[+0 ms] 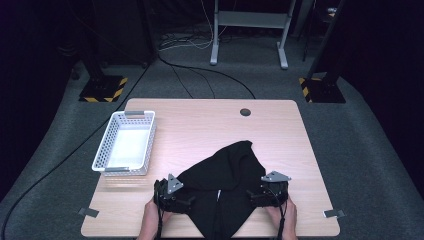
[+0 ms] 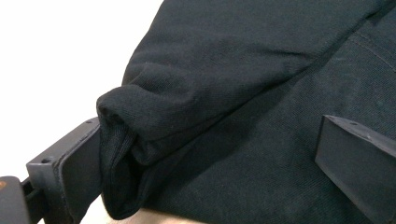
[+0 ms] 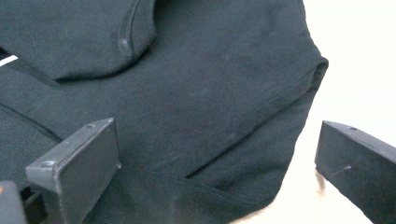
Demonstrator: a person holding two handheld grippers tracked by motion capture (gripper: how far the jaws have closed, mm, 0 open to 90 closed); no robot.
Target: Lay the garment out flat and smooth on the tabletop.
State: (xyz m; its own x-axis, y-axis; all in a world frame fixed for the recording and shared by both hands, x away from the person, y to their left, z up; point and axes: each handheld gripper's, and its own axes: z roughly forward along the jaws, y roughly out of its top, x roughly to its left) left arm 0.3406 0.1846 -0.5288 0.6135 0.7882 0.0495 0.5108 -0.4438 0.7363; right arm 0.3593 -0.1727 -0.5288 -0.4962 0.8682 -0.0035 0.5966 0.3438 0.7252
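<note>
One black garment [image 1: 225, 185] lies bunched on the near half of the table [image 1: 200, 120], hanging over its front edge; no legible writing or label; white basket [image 1: 111, 137] at far left holds nothing; left gripper [image 1: 172, 195] and right gripper [image 1: 270, 192] both spread wide, jaws straddling cloth edges, unclamped.

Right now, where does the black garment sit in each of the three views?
High view: the black garment lies at the table's near edge, between both grippers.
Left gripper view: it covers the centre and right, a folded edge by the left jaw.
Right gripper view: it spreads across the left and centre.
Shared landmark: the pale tabletop bordering the cloth.
</note>
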